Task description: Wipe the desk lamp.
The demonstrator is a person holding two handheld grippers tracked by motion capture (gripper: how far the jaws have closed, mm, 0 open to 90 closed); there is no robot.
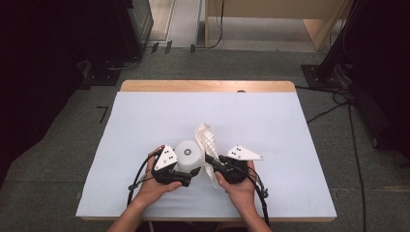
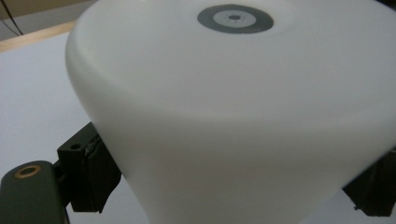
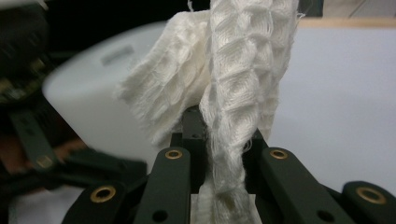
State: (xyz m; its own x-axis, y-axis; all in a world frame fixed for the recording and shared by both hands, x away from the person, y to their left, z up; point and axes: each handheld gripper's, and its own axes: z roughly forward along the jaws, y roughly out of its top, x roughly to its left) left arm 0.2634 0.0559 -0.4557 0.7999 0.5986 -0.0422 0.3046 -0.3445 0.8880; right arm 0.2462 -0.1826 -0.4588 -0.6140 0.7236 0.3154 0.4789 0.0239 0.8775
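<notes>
Tongs: our left gripper point(image 1: 189, 175) clamps the jar point(image 1: 188, 153) across its smooth, probably slippery wall near the table's point(image 1: 145, 121) front edge; our right gripper point(image 3: 219, 154) pinches the cloth point(image 3: 243, 70), soft and limp, beside the jar.

A wooden table point(image 1: 208, 86) under a pale sheet point(image 1: 159, 116) stands on grey carpet point(image 1: 53, 159) (cables point(image 1: 348, 125) trail at right), with dark equipment point(image 1: 43, 72) left and light wooden furniture point(image 1: 270, 14) behind.
</notes>
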